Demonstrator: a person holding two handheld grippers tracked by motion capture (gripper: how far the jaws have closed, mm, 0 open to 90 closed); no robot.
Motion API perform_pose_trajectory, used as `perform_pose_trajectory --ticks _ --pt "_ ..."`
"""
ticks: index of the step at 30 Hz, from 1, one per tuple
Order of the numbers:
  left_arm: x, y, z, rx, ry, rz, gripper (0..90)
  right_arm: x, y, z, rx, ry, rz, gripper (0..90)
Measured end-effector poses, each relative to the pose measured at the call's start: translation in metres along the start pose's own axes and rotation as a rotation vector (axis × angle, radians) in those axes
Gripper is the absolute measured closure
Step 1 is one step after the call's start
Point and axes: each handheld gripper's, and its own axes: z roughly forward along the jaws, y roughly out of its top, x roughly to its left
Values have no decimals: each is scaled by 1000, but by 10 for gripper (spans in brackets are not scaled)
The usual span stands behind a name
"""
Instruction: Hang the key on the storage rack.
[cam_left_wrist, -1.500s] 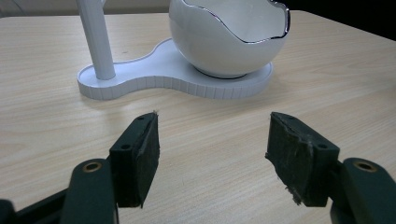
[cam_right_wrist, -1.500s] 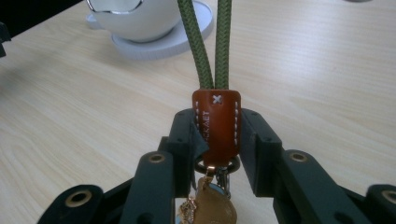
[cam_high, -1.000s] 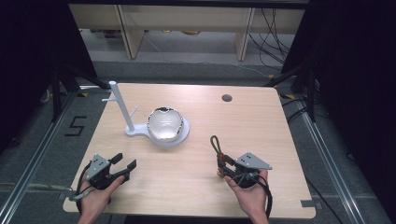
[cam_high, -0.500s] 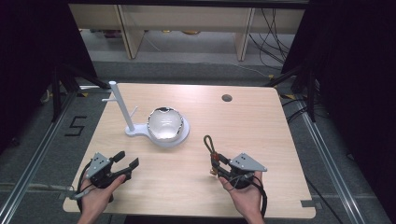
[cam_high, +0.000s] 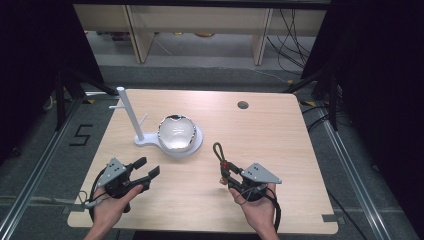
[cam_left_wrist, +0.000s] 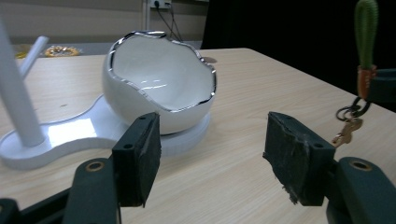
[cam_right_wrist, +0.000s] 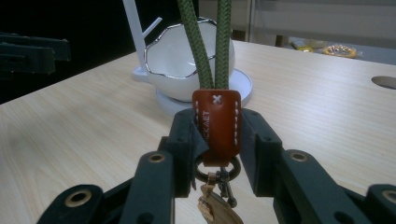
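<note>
A keychain has a green rope loop (cam_high: 218, 150) and a brown leather tab (cam_right_wrist: 217, 122) above a ring with a key. My right gripper (cam_high: 225, 176) is shut on the tab, and the loop stands upright above the jaws (cam_right_wrist: 223, 46). A white bowl with a silver rim (cam_high: 176, 132) sits on a white stand base (cam_high: 196, 145) beside a white peg post (cam_high: 129, 112). My left gripper (cam_high: 148, 166) is open near the table's front left. Its jaws have just been closing a little, with nothing between them. In the left gripper view, the left gripper (cam_left_wrist: 212, 135) faces the bowl (cam_left_wrist: 163, 79).
The wooden table (cam_high: 280, 135) has a round cable hole (cam_high: 243, 105) at the back right. Its front edge lies just under both hands. Bare wood lies between the two grippers and to the right of the bowl. Shelving and cables stand on the floor beyond.
My left gripper has risen and moved right, toward the bowl. The right gripper has shifted slightly left with the keychain still in its jaws.
</note>
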Motion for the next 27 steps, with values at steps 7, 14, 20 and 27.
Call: perform_pose_trajectory --ticks 7,14,20,27 --pt "-13 11 11 -8 -62 34 381 2 -1 4 -7 14 7 682" --pt "-29 23 22 7 -118 64 404 5 1 6 -17 21 20 682" --pt "-43 33 31 -4 -181 75 431 8 4 8 -23 14 -2 682" --pt "-60 41 42 9 -243 79 503 10 7 9 -27 17 -8 682"
